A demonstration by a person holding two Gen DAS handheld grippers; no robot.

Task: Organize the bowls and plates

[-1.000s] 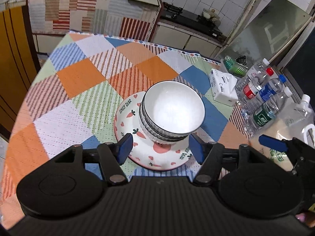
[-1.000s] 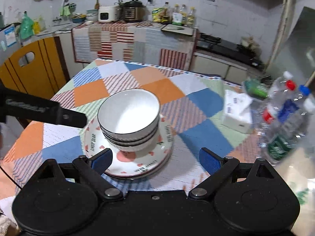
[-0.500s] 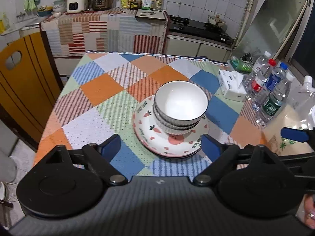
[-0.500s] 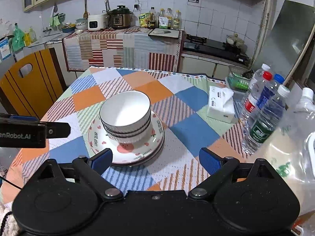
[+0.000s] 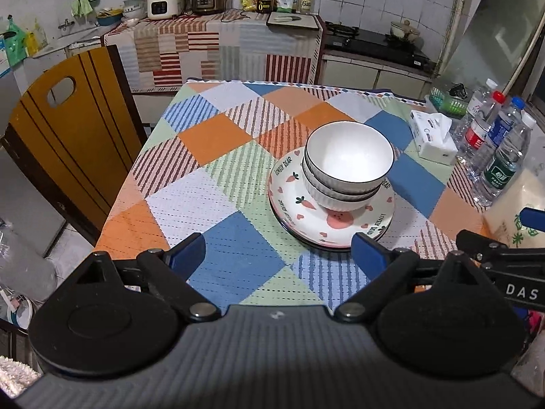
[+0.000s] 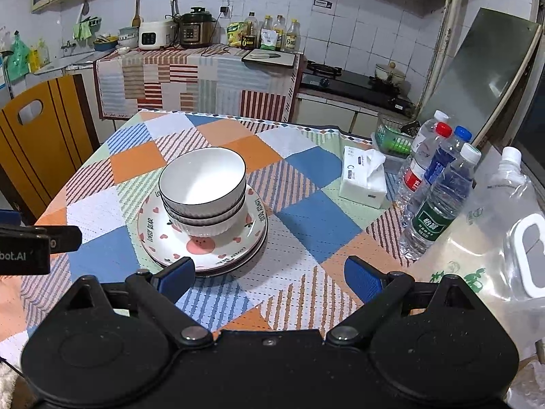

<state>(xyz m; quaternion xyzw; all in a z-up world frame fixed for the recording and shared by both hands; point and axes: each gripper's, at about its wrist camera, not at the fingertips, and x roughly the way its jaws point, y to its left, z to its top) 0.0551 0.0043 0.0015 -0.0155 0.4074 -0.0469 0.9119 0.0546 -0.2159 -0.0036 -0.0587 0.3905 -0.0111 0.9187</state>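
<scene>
From the left wrist view, we see the left gripper (image 5: 277,254) spread wide over the near edge of the table (image 5: 211,201), nothing between its blue pads. Ahead sit the stacked bowls (image 5: 347,163), the top one empty and white inside, nested on the carrot-print plates (image 5: 306,204) toward the table's right side. Only this view catches the right gripper's arm poking in at the right edge.

Over to the right wrist view: the right gripper (image 6: 269,277) is equally wide and empty. Here the bowls (image 6: 202,180) and plates (image 6: 153,225) lie left of centre, and we get the tissue box (image 6: 362,184) and water bottles (image 6: 439,201) along the right edge in full.

Compared with a second ago, both grippers have backed away from the stack, and the left one has opened up.
</scene>
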